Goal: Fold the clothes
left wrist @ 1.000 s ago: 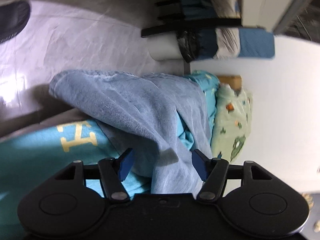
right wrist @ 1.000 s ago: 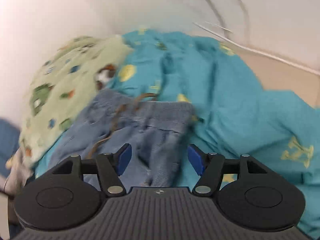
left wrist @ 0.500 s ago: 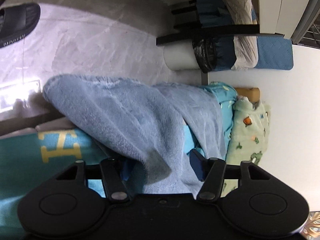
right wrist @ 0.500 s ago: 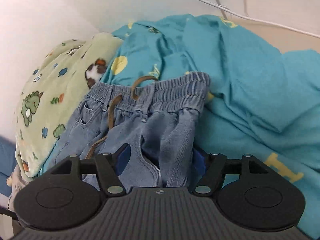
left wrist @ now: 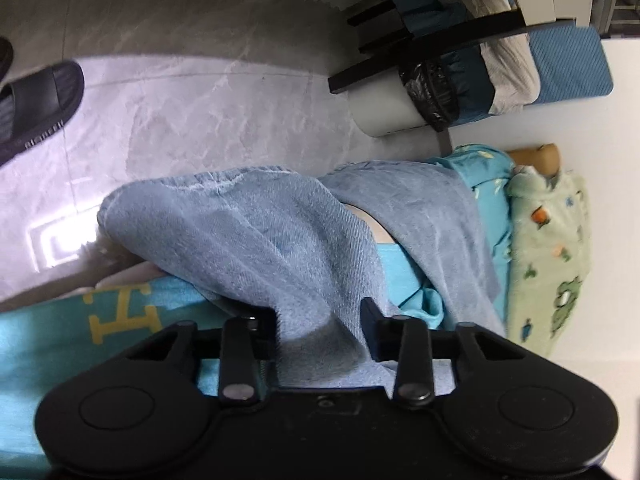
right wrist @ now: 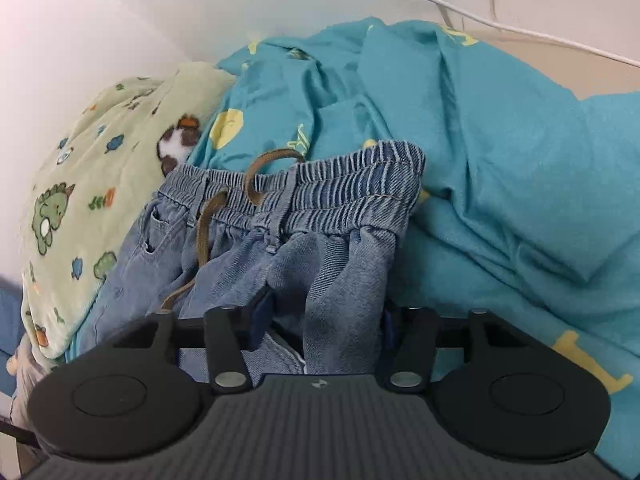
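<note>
Grasp step, judged: denim trousers (right wrist: 288, 248) lie on the teal bedspread (right wrist: 500, 168) of the bed, waistband at the far end beside the green dinosaur blanket (right wrist: 80, 184), legs toward the floor side. Left tongs (left wrist: 320, 320) part-open, leg fabric bunched between the fingers; right tongs (right wrist: 324, 320) likewise straddle a denim fold below the waistband. Whether either pinches firmly, cannot tell. Next likely: close fully, lift and spread flat.

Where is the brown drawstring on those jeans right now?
In the right wrist view the brown drawstring loops out of the elastic waistband of the jeans, left of centre, beside the green dinosaur blanket and above the right gripper.
</note>
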